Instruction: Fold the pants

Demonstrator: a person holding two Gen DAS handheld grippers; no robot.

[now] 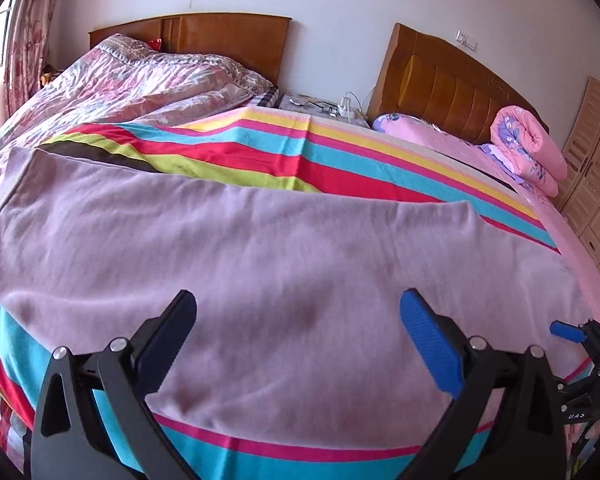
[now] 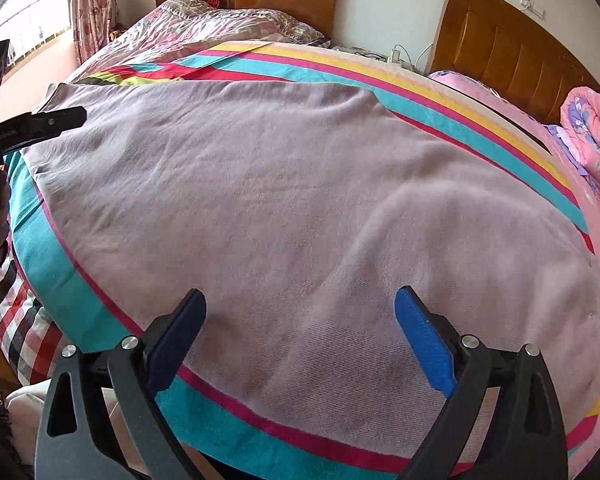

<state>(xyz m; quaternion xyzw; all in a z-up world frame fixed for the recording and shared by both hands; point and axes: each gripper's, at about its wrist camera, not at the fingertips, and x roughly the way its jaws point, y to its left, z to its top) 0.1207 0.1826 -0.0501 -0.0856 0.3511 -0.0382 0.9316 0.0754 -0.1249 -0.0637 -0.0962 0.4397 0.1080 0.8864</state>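
Pants (image 1: 260, 248): mauve, spread flat across striped blanket (image 1: 236, 148), waistband toward window side, legs already doubled into one panel by the look of it. L gripper (image 1: 300, 312) & R gripper (image 2: 300, 312) both released, jaws wide, nothing between them, hovering over near hem. Step: between folds. Next move probably needs a pinch on one end, carried over to the other.
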